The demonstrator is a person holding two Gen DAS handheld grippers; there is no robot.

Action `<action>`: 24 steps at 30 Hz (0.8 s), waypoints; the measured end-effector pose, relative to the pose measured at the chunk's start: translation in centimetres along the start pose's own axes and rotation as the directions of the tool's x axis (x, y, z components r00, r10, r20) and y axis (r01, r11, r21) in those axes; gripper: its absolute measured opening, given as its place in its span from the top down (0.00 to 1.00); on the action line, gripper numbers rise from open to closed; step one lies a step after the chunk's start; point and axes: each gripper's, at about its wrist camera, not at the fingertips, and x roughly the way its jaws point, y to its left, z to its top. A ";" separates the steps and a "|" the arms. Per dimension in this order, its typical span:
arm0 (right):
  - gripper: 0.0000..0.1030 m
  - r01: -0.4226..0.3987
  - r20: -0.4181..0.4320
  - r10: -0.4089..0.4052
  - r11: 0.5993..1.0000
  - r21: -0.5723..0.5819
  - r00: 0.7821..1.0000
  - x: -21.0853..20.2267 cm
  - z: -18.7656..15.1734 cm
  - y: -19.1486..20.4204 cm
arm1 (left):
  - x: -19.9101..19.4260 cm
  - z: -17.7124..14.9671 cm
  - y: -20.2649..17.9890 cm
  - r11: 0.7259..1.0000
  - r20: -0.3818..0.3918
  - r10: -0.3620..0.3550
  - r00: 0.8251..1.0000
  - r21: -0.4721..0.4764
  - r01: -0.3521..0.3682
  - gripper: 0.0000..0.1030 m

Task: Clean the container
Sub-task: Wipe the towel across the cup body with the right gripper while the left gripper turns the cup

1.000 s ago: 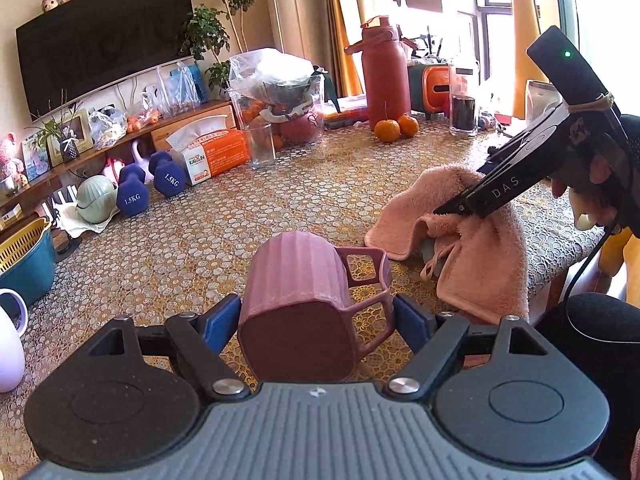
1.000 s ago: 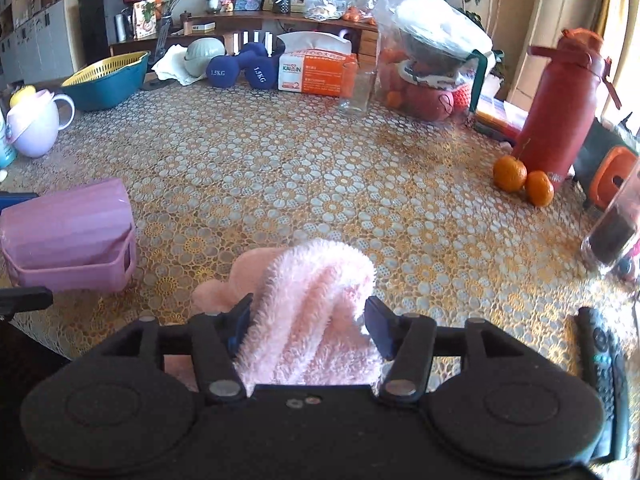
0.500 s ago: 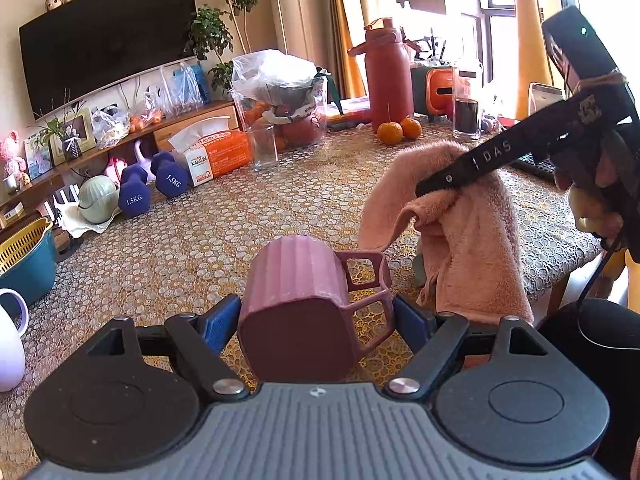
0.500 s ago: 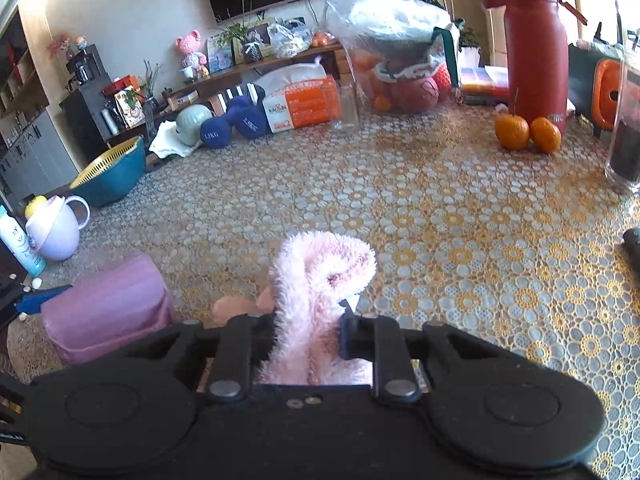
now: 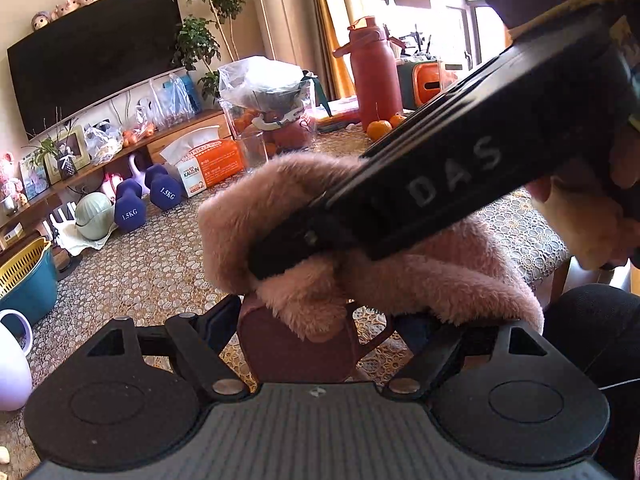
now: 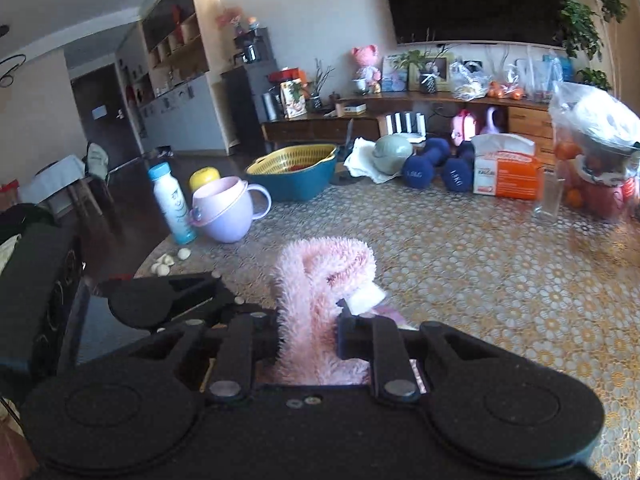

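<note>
A mauve ribbed cup lies on its side, base toward the camera, with my left gripper shut on it between blue pads. A fluffy pink towel is draped over the cup's top and handle and hides most of it. My right gripper, black and marked DAS, reaches in from the right, shut on the towel. In the right wrist view the towel bunches up between the right gripper fingers. The left tool's black housing sits just left of it. A hand holds the right tool.
On the lace-covered table stand a lilac pot, a white bottle, a teal basin with a yellow strainer, blue dumbbells, a tissue box, a glass, a red flask and oranges.
My right gripper lifted the towel off the table and carried it left onto the cup. The left gripper kept hold of the cup, barely moving.
</note>
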 end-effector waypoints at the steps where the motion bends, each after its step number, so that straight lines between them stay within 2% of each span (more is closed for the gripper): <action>1: 0.82 -0.007 -0.017 0.007 1.000 -0.010 1.000 0.6 -0.2 0.2 | 0.0 -0.1 0.0 1.000 0.000 0.002 1.000 0.002 -0.002 0.20; 4: 0.82 -0.012 -0.023 0.012 1.000 -0.012 1.000 1.3 -0.4 0.1 | 0.0 -0.2 0.3 1.000 0.001 -0.007 1.000 0.000 0.007 0.20; 6: 0.82 0.020 -0.025 -0.021 0.999 -0.036 0.999 1.7 -0.4 -0.2 | 0.0 -0.2 0.3 1.000 0.002 -0.010 1.000 0.002 0.010 0.20; 13: 0.82 0.124 -0.039 -0.124 0.992 0.015 0.992 2.9 -0.5 -3.6 | 0.0 -0.3 0.0 1.000 0.016 -0.008 1.000 0.024 0.008 0.20; 15: 0.82 0.217 -0.060 -0.216 0.976 0.001 0.975 3.0 -0.7 -4.3 | 0.0 -0.3 0.1 1.000 0.017 -0.011 1.000 0.022 0.011 0.20; 16: 0.82 0.239 -0.067 -0.237 0.971 0.010 0.969 2.7 -0.7 -4.7 | 0.0 -0.3 0.2 1.000 0.018 -0.013 1.000 0.020 0.012 0.20; 19: 0.82 0.193 -0.034 -0.191 0.979 0.072 0.981 0.7 -0.9 -5.2 | 0.0 -0.3 0.2 1.000 0.020 -0.014 1.000 0.022 0.014 0.20; 24: 0.82 0.068 0.008 -0.068 0.998 0.019 0.998 -1.9 -0.1 -2.4 | 0.1 -0.1 0.3 1.000 0.021 -0.021 1.000 0.014 0.020 0.20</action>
